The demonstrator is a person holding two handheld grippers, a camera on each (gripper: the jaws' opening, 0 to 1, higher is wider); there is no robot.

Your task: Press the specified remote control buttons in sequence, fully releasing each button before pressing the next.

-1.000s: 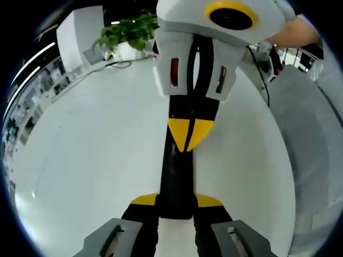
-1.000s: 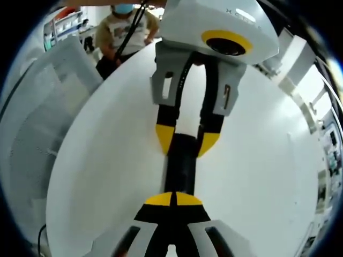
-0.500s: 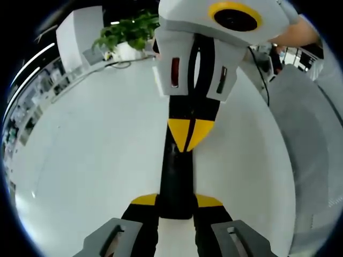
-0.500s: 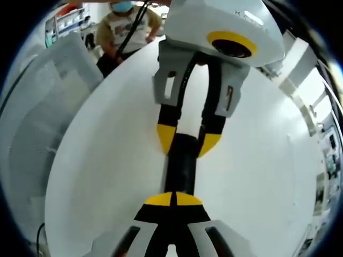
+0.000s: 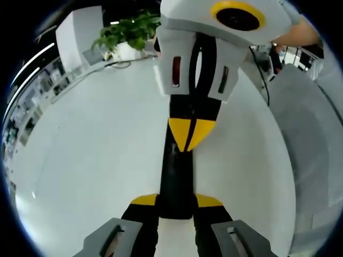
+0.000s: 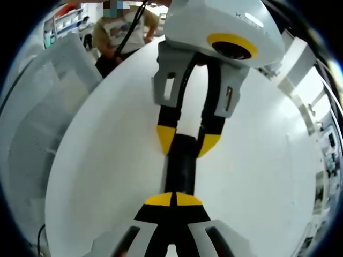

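**Slim black remote clamped at one end, pressed from above near the other**

The remote (image 5: 176,171) lies lengthwise on the white table (image 5: 96,160), running up the centre of the left gripper view from the bottom edge towards the middle. In the right gripper view it (image 6: 181,171) also sits centre frame.

The left gripper (image 5: 177,201) has its jaws part-way apart, one yellow tip against each long side of the remote's near end, clamping it. From the right gripper view this same gripper (image 6: 187,142) comes in from the top, its tips astride the far end.

The right gripper (image 6: 174,199) has its yellow tips closed together, holding nothing. They rest point-down on the remote's top face. In the left gripper view it (image 5: 190,134) descends from the top of the frame onto the remote. Which button lies under the tips cannot be made out.

The remote looks a light, rigid plastic bar, smooth enough to skid on the glossy table. Holding it by its narrow sides at one end seems the sound choice, leaving the button face free. Presses probably need only a light, straight-down touch, since a slanted push could twist it in the clamp.
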